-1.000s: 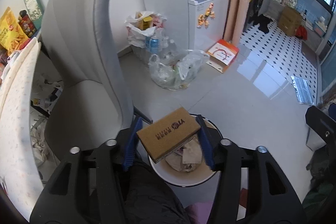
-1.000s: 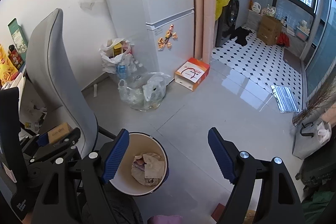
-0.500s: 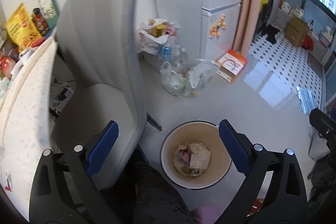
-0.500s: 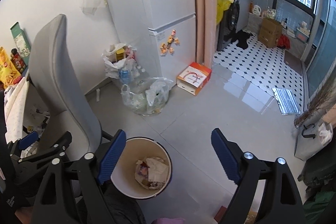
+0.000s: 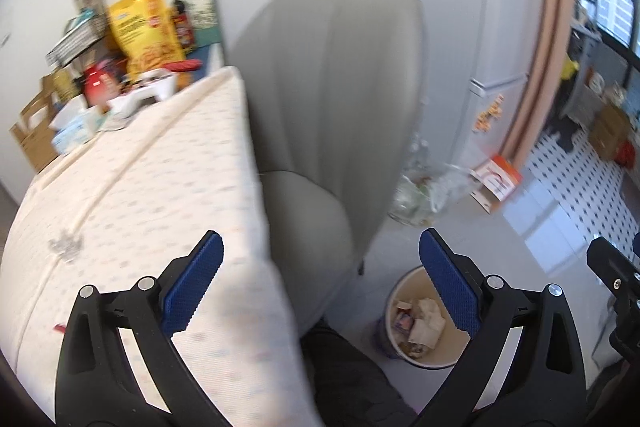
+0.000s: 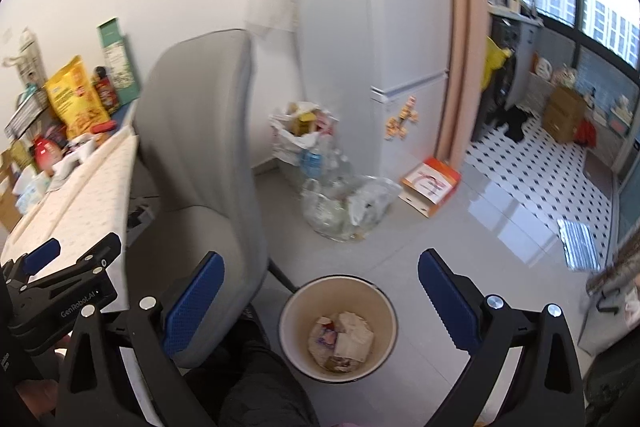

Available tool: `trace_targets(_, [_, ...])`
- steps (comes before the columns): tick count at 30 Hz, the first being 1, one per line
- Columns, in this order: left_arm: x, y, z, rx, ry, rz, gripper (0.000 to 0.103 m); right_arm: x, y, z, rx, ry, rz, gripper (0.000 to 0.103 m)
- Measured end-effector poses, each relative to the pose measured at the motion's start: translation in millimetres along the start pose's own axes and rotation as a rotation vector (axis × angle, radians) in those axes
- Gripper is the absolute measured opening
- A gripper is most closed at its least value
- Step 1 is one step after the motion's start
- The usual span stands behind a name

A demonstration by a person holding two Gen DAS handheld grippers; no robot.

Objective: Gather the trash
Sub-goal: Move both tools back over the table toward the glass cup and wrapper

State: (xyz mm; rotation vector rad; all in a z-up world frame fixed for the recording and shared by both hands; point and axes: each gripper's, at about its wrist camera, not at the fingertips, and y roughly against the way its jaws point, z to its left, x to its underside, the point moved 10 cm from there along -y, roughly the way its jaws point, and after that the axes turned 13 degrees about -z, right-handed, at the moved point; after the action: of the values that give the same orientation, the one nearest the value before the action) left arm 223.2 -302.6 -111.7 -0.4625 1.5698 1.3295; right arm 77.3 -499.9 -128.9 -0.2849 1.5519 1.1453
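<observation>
A round cream trash bin [image 6: 340, 293] stands on the floor beside the chair, with crumpled paper and wrappers [image 6: 342, 335] at its bottom. My right gripper [image 6: 320, 259] hangs above it, its jaws opening with nothing between the blue pads. My left gripper [image 5: 320, 239] is over the edge of the cloth-covered table [image 5: 120, 207], its jaws also opening and empty. In the left wrist view the bin [image 5: 414, 285] lies low on the right, partly behind the right finger. In the right wrist view the left gripper [image 6: 68, 255] shows at the left edge.
A grey chair [image 6: 200, 147] stands between table and bin. Snack bags and boxes [image 5: 144, 27] crowd the table's far end. Plastic bags of bottles [image 6: 344, 207] and an orange-white box [image 6: 430, 187] lie by the fridge [image 6: 400, 27]. A dark trouser leg [image 6: 256, 387] is below.
The brown cardboard box that sat between the left jaws over the bin is gone from them. Both grippers opened wide and rose, and the left swung left over the table.
</observation>
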Motion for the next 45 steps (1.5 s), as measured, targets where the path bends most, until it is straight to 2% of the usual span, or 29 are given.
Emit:
trace_targets(5, [-3, 22, 55, -0.059, 0.027, -0.031, 0.097, -5, 22, 55, -0.063, 0.052, -0.025, 0.095])
trace_targets(10, [-3, 51, 119, -0.128, 0.099, -0.070, 0.097, -8, 46, 110, -0.126, 0.112, -0.049, 0.095])
trace_targets(17, [7, 84, 189, -0.191, 0.192, -0.099, 0.097, 0, 77, 190, -0.221, 0.221, -0.055, 0.095])
trace_targets(25, [22, 110, 252, -0.259, 0.272, -0.117, 0.097, 10, 106, 250, -0.294, 0.300, -0.069, 0.095])
trace_targets(32, [37, 111, 277, -0.289, 0.309, -0.106, 0.097, 24, 108, 279, -0.326, 0.330, -0.050, 0.095])
trace_targets(45, [54, 80, 303, -0.303, 0.341, -0.061, 0.097, 34, 82, 305, -0.334, 0.349, -0.014, 0.095])
